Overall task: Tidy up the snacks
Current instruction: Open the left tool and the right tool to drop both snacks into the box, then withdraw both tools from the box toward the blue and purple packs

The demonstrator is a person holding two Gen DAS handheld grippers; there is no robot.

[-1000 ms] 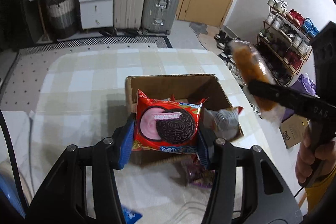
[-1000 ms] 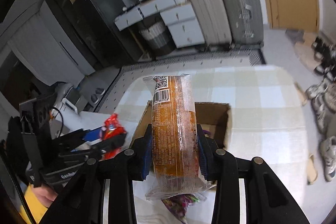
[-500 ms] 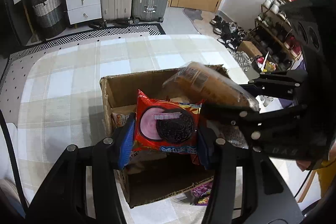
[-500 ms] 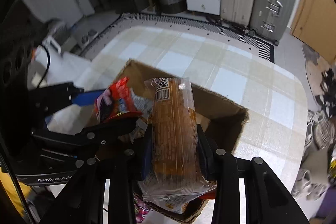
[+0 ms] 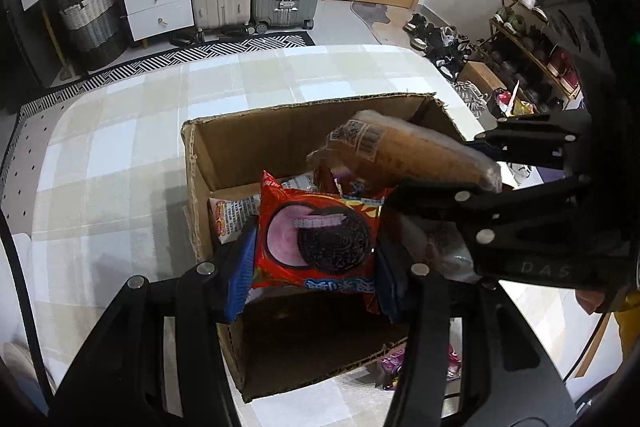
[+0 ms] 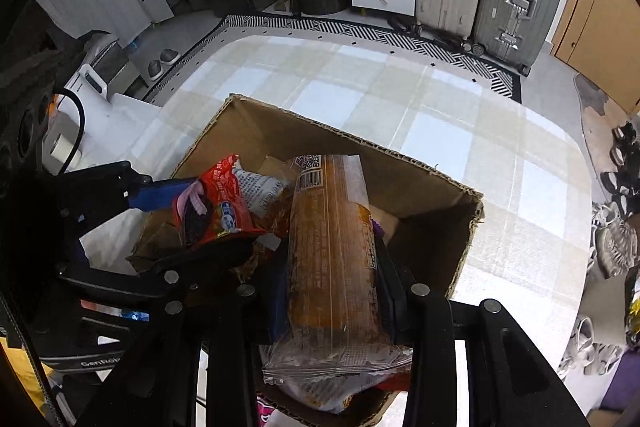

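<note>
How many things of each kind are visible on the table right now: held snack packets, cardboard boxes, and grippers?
Held snack packets: 2, the red cookie packet and the brown bread packet.
Cardboard boxes: 1, the cardboard box.
Grippers: 2, the left gripper and the right gripper.
Total: 5. More packets lie in the box, too hidden to count.

My two views are bright with even indoor light. The fisheye lens bends and blackens the corners. My own shadow darkens the cardboard box (image 5: 280, 131) floor, and soft glare whitens the checked tablecloth (image 6: 400, 87).
</note>
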